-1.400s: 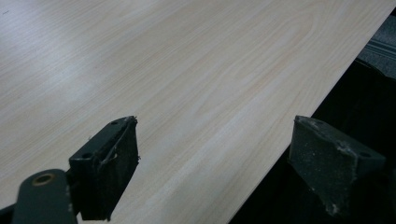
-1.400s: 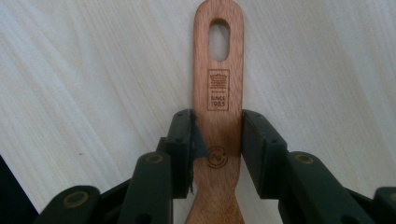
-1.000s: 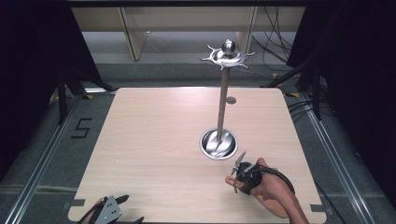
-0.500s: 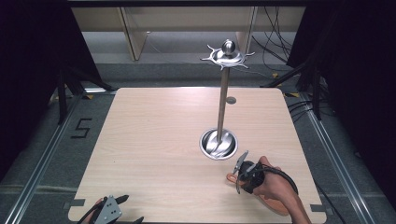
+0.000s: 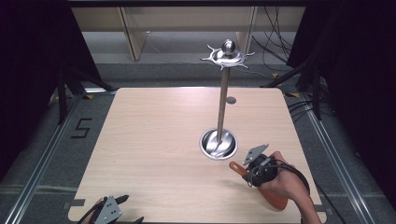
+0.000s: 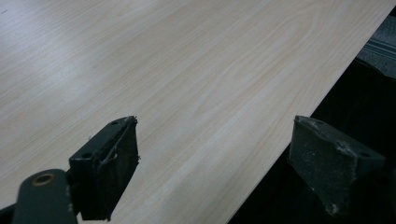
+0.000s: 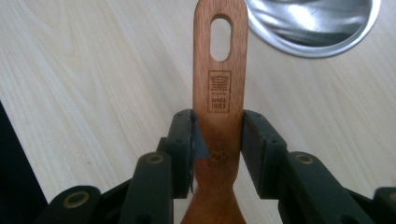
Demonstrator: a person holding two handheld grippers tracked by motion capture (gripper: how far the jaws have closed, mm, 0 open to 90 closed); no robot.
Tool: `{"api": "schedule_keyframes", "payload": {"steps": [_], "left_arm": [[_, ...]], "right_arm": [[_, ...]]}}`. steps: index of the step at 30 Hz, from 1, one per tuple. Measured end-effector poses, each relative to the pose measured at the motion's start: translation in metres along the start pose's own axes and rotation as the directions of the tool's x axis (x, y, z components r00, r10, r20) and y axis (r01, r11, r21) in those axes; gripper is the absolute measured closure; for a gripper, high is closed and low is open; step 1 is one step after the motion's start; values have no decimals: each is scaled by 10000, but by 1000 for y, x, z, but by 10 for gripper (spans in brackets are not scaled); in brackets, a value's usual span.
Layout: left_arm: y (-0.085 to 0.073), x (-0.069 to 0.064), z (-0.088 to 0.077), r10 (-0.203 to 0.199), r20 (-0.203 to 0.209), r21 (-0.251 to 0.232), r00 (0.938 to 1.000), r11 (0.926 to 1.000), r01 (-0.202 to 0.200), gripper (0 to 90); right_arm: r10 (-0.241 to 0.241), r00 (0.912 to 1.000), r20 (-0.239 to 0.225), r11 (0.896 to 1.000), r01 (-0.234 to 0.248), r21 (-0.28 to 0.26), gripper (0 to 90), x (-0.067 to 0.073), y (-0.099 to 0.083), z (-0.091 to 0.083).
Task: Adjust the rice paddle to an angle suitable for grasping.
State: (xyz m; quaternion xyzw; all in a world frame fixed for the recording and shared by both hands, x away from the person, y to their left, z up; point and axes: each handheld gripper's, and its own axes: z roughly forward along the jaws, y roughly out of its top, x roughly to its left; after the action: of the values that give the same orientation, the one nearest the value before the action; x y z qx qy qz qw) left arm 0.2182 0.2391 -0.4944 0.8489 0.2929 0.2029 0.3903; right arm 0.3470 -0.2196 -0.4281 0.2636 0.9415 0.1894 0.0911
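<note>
Across the middle of the high view the tabletop (image 5: 154,154) is lying pale and wood-grained, with a dark floor around it. Right of centre a steel stand (image 5: 223,98) is rising upright from its round base (image 5: 218,143), its spiked top reaching the upper part of the frame. At lower right the right gripper (image 5: 247,165) is sitting in a hand (image 5: 280,186), just below and right of the base. Its fingers (image 7: 184,144) are clenching the handle of a wooden spatula (image 7: 219,93); in the right gripper view the handle is running up the frame between them, its slotted end lying close to the base rim at upper right. At the bottom left edge the left gripper (image 5: 108,211) is resting by the tabletop's near edge. Its fingers (image 6: 107,163) are standing released, wide apart, with nothing between them.
</note>
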Motion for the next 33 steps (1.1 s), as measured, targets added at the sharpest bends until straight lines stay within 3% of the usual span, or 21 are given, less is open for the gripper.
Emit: {"api": "schedule_keyframes", "payload": {"steps": [1,4,5,6,9,12,13,16,18,22,23,24,26,27,28,29,30,33], "left_arm": [[0,-1,0,-167,-29,-21,9999,9999,167,152],[0,0,-1,7,-21,-9,10000,10000,-7,153],[0,0,0,-108,-29,-23,9999,9999,108,152],[0,0,0,-93,-27,-21,10000,10000,93,152],[0,-1,0,-107,-18,-22,9999,9999,107,152],[0,0,0,-62,-34,13,10000,10000,62,152],[0,0,0,-77,-11,5,10000,10000,77,152],[0,0,0,-85,-32,2,10000,10000,85,152],[0,0,0,-77,-31,7,10000,10000,77,152],[0,0,0,-62,-2,13,10000,10000,62,152],[0,0,0,-142,4,-24,9999,9999,142,152],[0,0,0,-145,100,-5,9998,9999,145,152],[0,0,0,-58,34,58,10000,10000,57,152],[0,0,0,-132,73,-25,9999,9999,132,152],[0,0,0,-132,73,-25,9999,9999,132,152],[0,0,0,-186,56,-23,9998,9998,186,152],[0,0,0,-142,49,-52,9999,9999,142,152],[0,-1,1,-343,58,-177,9994,9993,344,152]], "right_arm": [[-221,9995,238,9990,231,-395,662,-5,-3,-6],[60,10000,68,9969,-55,-787,663,-6,-5,-14],[414,9983,421,9917,-360,-1235,663,-7,-8,-23],[225,9991,369,9899,-171,-1406,664,-10,-10,-25],[668,9968,431,9825,-582,-1772,665,-11,-13,-34],[606,9965,573,9778,-477,-2038,665,-15,-16,-40],[557,9975,425,9712,-442,-2342,665,-17,-19,-44],[657,9962,574,9619,-479,-2692,665,-18,-20,-44],[688,9961,553,9634,-520,-2630,665,-19,-20,-46],[603,9972,440,9529,-444,-3001,665,-20,-22,-53],[887,9951,439,9423,-695,-3276,665,-21,-23,-58],[945,9944,479,9390,-731,-3361,665,-21,-23,-60],[986,9943,397,9420,-804,-3259,665,-22,-24,-65],[1108,9932,360,9276,-903,-3624,665,-24,-26,-69],[1108,9932,360,9276,-903,-3624,665,-24,-26,-69],[1206,9917,446,9175,-942,-3864,665,-27,-27,-73],[1323,9901,476,9144,-1034,-3913,665,-27,-27,-75],[1666,9856,288,8900,-1377,-4347,665,-28,-28,-80]]}}
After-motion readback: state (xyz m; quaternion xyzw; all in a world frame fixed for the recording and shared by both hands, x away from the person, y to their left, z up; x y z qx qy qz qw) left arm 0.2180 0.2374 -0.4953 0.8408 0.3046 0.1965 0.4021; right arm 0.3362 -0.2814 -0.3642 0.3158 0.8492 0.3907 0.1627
